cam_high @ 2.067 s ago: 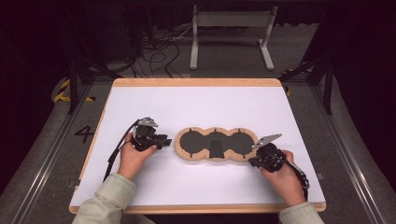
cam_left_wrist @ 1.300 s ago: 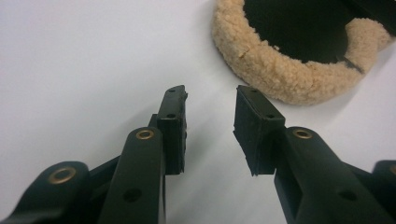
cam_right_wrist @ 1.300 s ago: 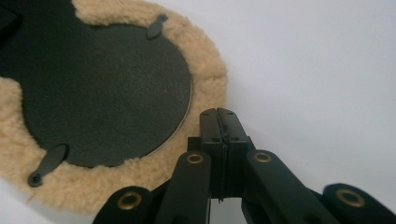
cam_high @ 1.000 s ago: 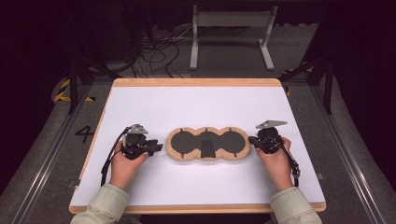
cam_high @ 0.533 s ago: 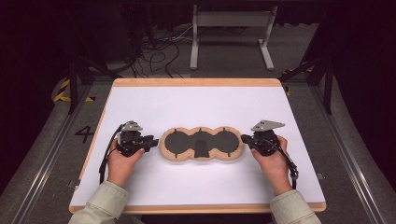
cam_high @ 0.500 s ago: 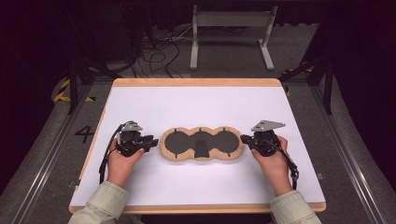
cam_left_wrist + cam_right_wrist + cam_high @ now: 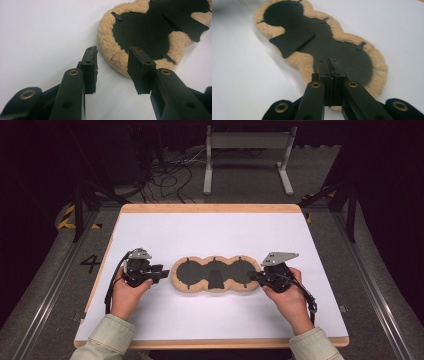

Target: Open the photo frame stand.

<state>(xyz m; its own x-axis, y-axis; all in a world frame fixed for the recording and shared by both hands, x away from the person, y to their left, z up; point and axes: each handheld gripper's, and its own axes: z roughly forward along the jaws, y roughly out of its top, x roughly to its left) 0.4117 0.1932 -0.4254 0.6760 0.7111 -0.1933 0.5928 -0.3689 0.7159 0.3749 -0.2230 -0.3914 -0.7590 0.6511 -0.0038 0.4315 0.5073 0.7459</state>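
From the high view, a fleece pad (image 7: 216,274) with a black underside lies flat near the middle of the white counter (image 7: 210,230), three lobes in a row. The left gripper (image 7: 161,273) sits just beside its left end and the right gripper (image 7: 253,277) meets its right end.

In the left gripper view, the fingers (image 7: 89,67) are spread apart, holding nothing, with the left lobe of the fleece pad (image 7: 140,37) just ahead; one finger reaches over its woolly edge, and whether it touches I cannot tell.

In the right gripper view, the fingers (image 7: 325,75) are pressed together at the fleecy rim of the pad (image 7: 342,57); whether a fold of it is pinched between them I cannot tell.

My judgement: the handling is at an early stage. One end looks claimed, the other is not yet gripped, and any lifting, turning or folding is left to do.
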